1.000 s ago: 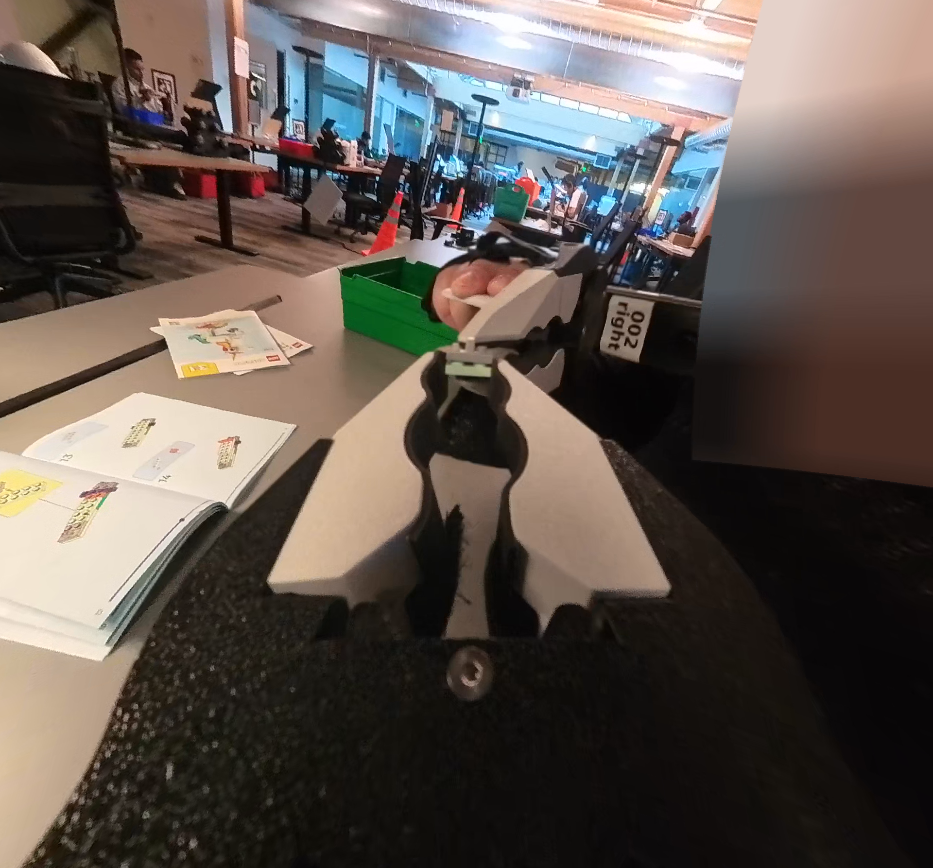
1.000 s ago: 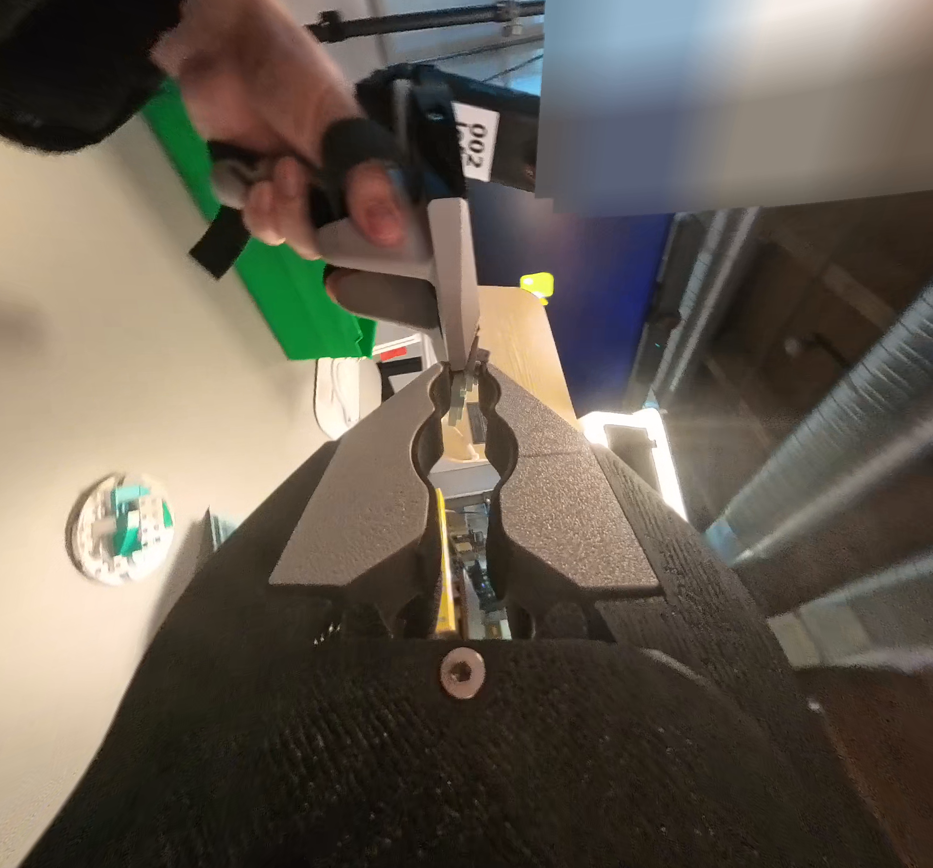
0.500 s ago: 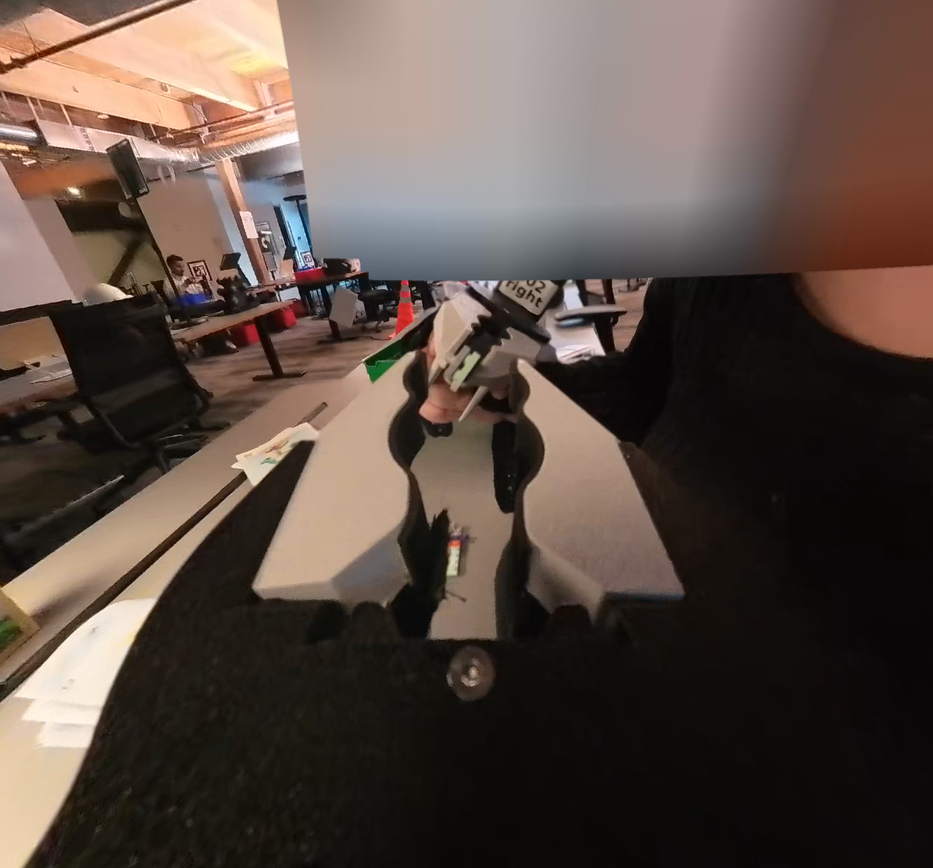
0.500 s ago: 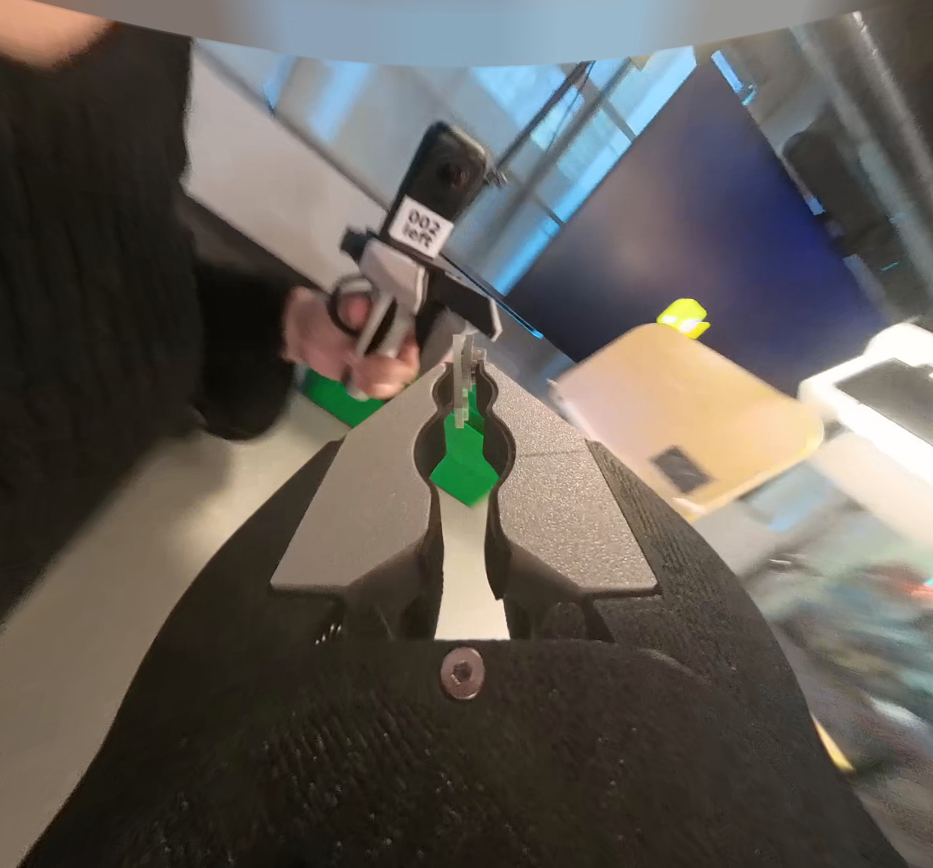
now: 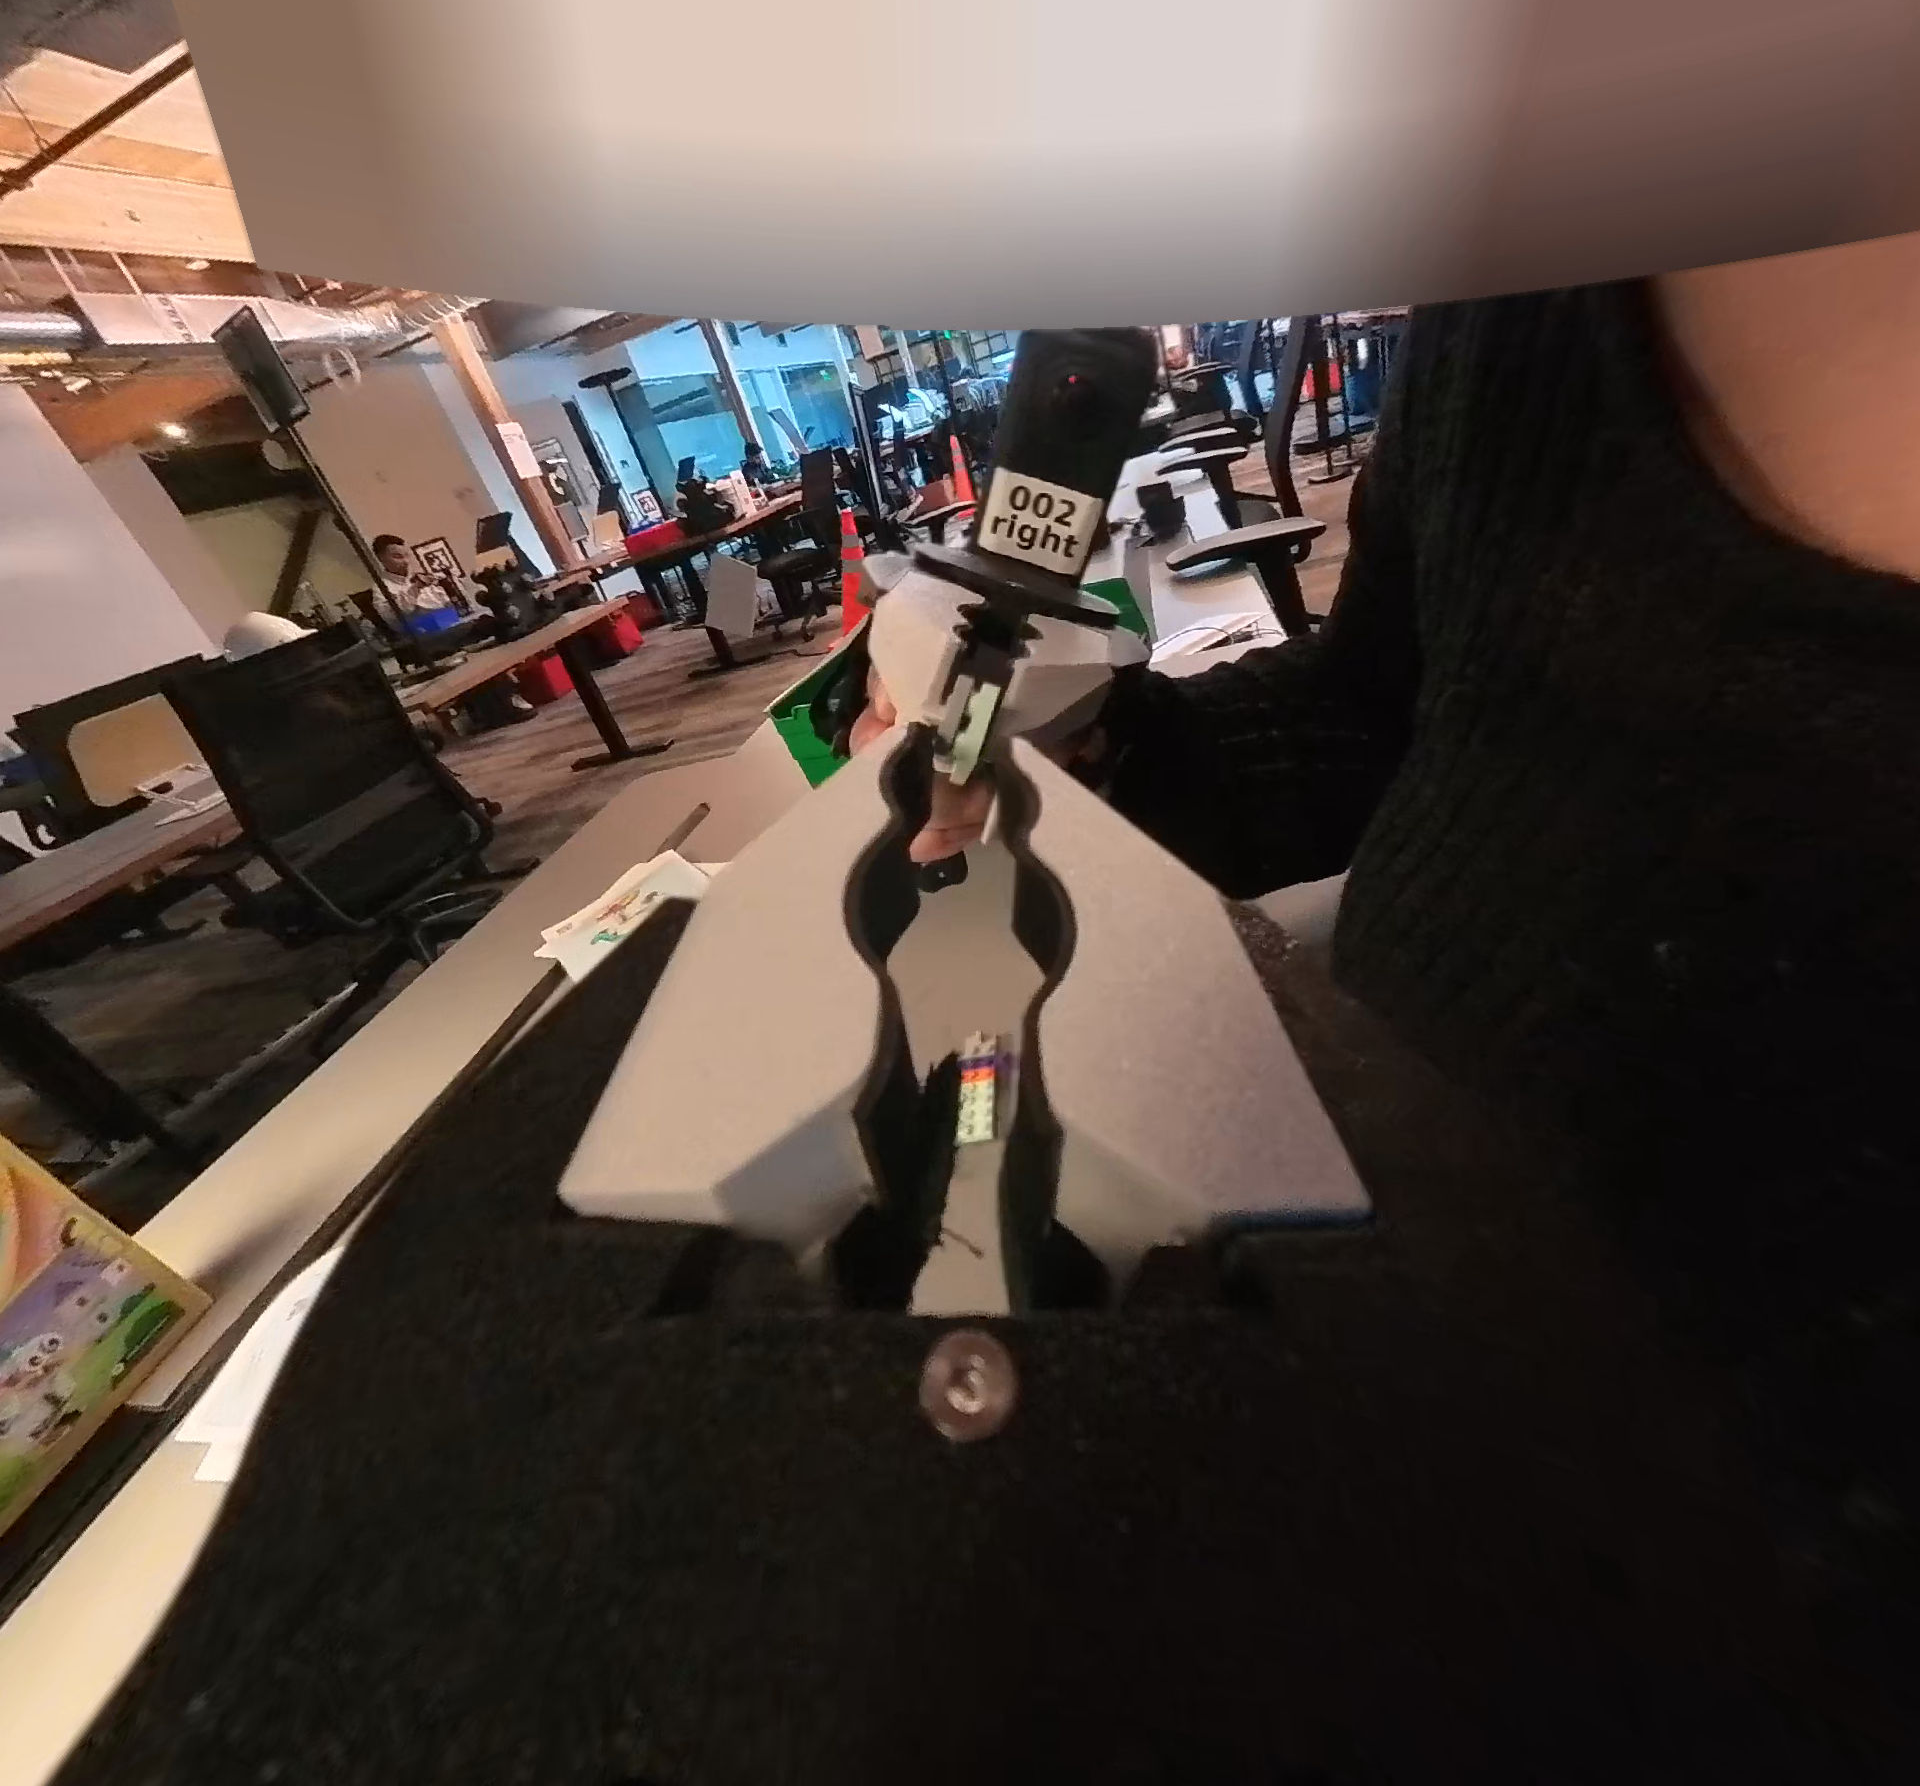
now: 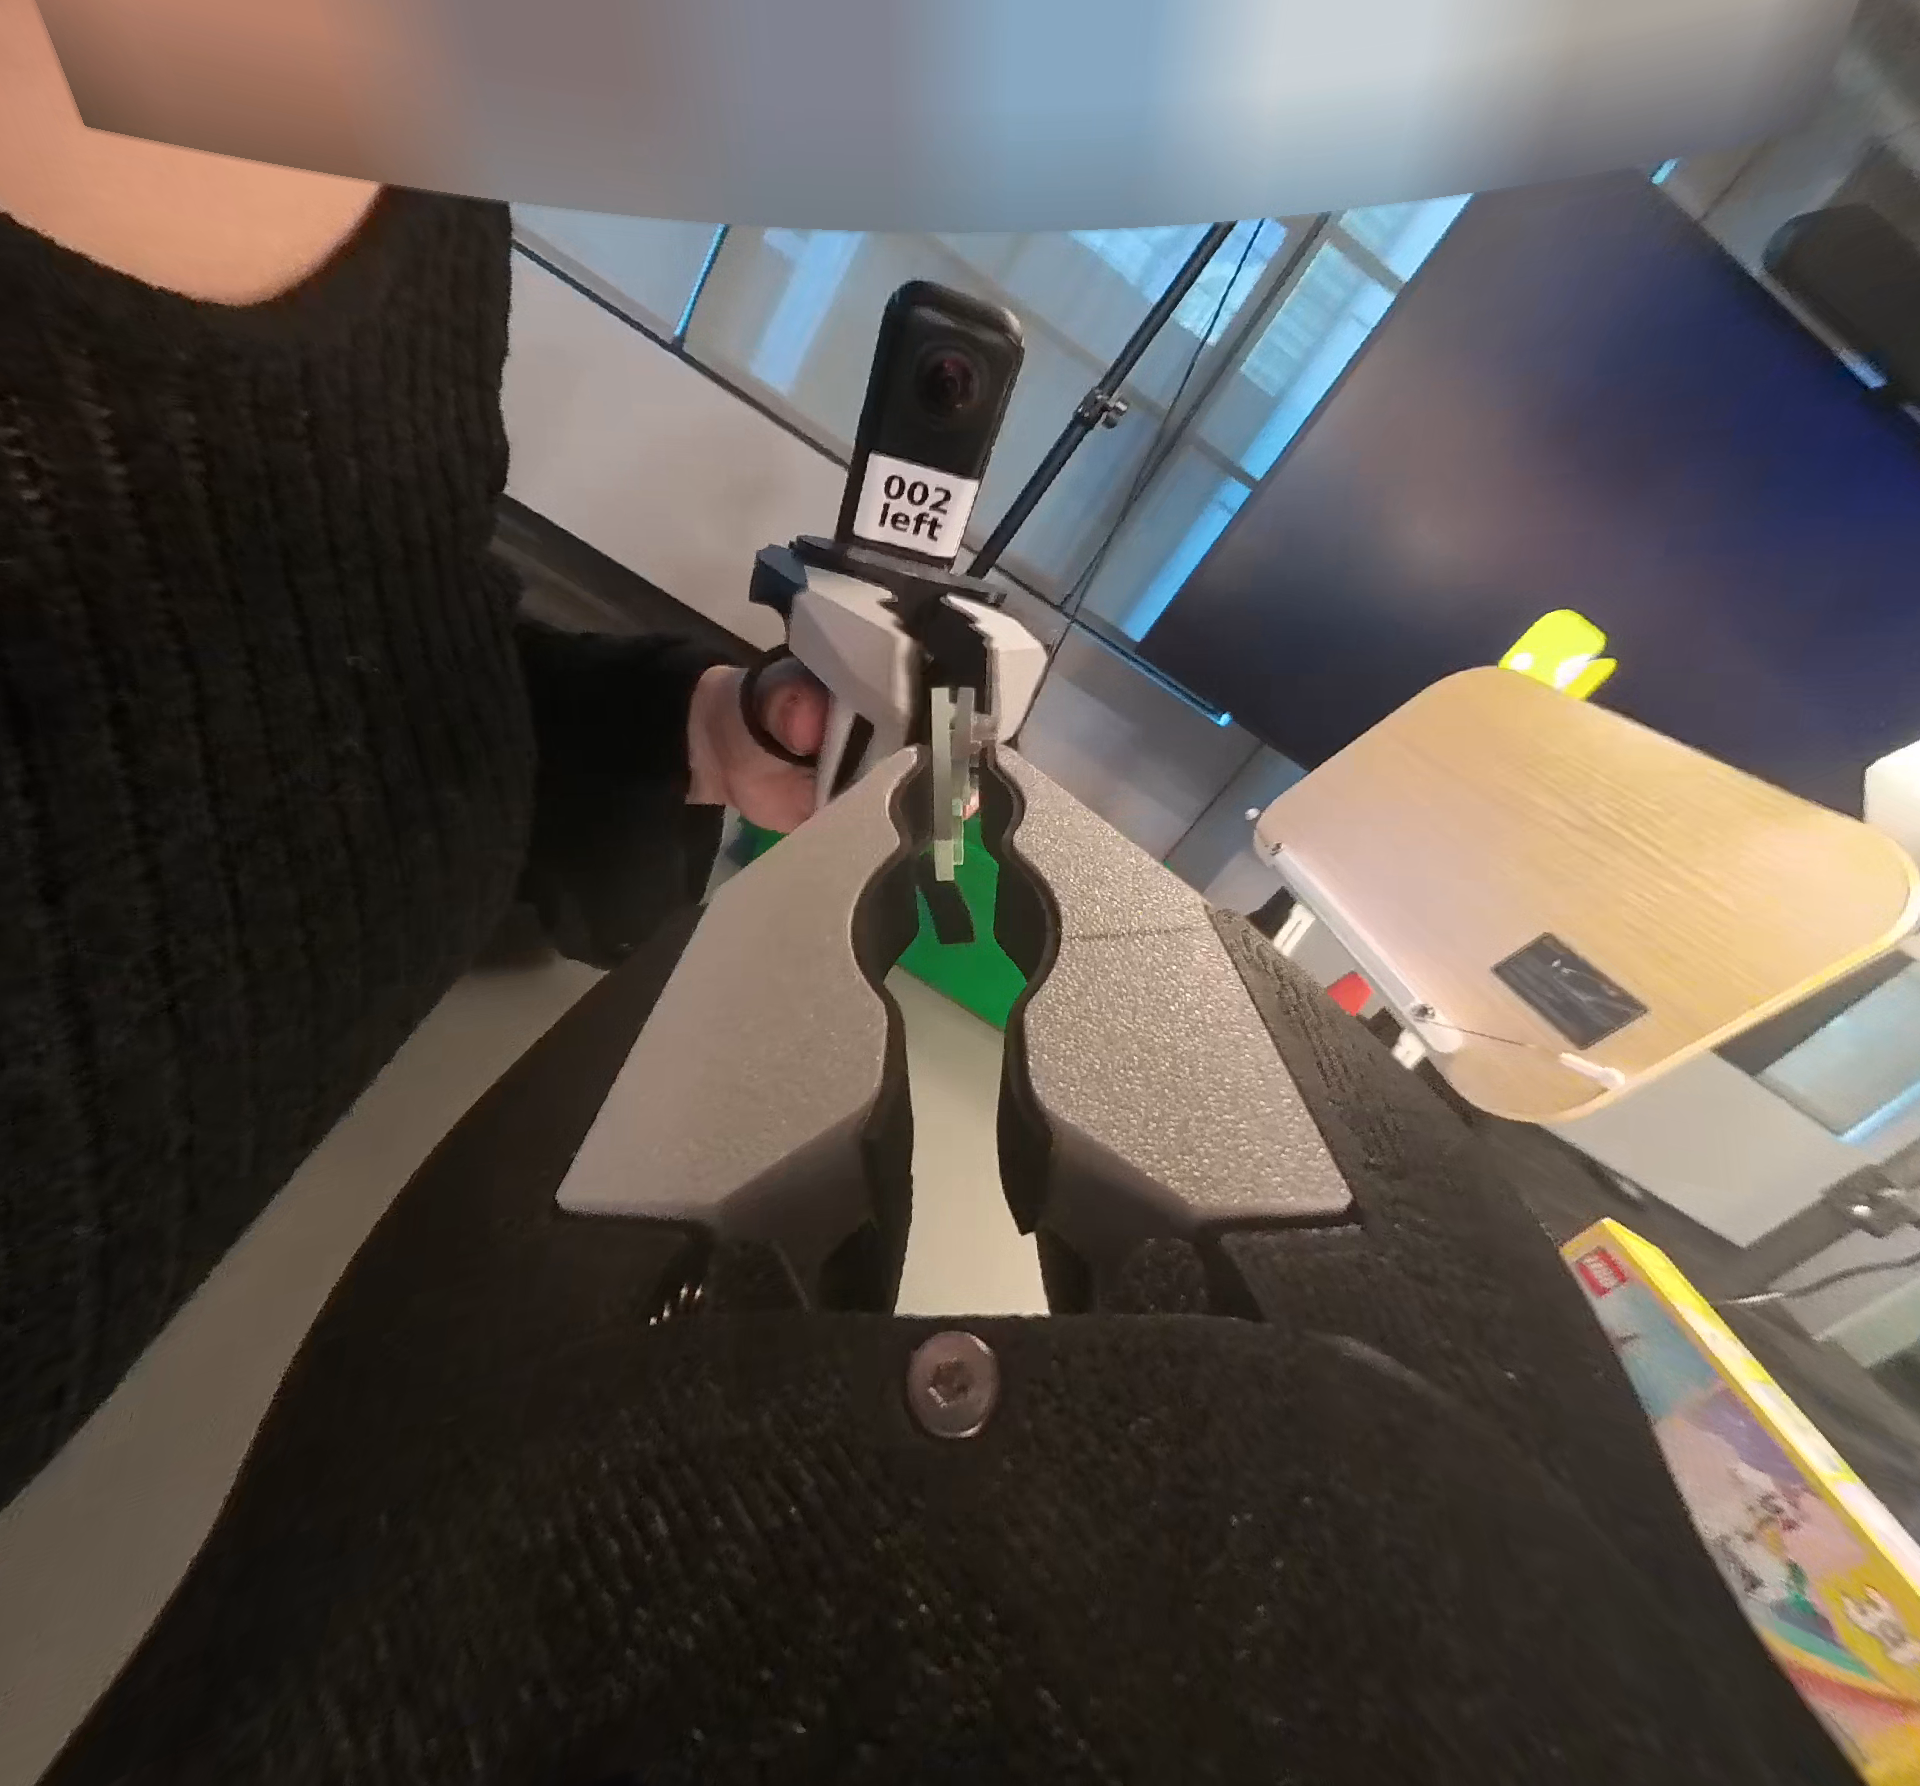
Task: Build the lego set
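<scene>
My left gripper (image 5: pixel 961 765) and my right gripper (image 6: pixel 951 786) face each other tip to tip in the air above the grey table (image 5: pixel 312 1144). Both are shut on one small pale green and grey lego assembly (image 5: pixel 971 744), seen edge-on in the right wrist view (image 6: pixel 948 791). The right gripper (image 5: pixel 997 666) shows across from the left one, and the left gripper (image 6: pixel 914 666) shows across from the right one, each held in a hand. A small multicoloured lego build (image 5: pixel 982 1097) lies on the table below, seen between the left fingers.
A green bin (image 5: pixel 805 734) stands on the table behind the grippers and also shows in the right wrist view (image 6: pixel 956 957). Instruction leaflets (image 5: pixel 623 910) lie to the left. A lego box (image 6: pixel 1766 1528) sits at the table edge. The person's black sweater (image 5: pixel 1610 801) is close by.
Both grippers have lifted and swung round toward the person, still tip to tip on the lego assembly. The open instruction booklet has left the left wrist view.
</scene>
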{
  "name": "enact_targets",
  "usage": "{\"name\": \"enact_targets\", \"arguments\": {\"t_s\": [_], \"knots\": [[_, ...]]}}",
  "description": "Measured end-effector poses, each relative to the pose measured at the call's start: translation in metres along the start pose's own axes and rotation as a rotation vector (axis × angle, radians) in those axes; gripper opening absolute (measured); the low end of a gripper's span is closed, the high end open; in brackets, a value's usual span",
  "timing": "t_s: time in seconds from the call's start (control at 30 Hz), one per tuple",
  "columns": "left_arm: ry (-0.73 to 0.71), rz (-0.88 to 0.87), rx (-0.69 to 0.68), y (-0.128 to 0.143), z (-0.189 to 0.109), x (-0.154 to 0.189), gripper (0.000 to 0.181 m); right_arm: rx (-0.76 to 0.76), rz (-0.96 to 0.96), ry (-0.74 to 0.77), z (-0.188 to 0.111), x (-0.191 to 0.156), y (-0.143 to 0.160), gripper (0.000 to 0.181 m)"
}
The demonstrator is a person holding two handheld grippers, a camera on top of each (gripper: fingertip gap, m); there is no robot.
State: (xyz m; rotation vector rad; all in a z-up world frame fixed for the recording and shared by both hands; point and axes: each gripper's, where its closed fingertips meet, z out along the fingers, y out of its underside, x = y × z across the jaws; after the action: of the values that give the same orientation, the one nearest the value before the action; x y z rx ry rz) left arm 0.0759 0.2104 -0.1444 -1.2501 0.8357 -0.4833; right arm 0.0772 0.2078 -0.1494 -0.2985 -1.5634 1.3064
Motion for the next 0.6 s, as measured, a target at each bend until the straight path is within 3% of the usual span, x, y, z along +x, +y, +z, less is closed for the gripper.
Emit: {"name": "enact_targets", "arguments": {"t_s": [0.6], "knots": [[-0.096,0.114,-0.127,0.019,-0.003,-0.005,0.004,-0.088,0.087,-0.042,0.003,-0.001,0.018,0.005]]}}
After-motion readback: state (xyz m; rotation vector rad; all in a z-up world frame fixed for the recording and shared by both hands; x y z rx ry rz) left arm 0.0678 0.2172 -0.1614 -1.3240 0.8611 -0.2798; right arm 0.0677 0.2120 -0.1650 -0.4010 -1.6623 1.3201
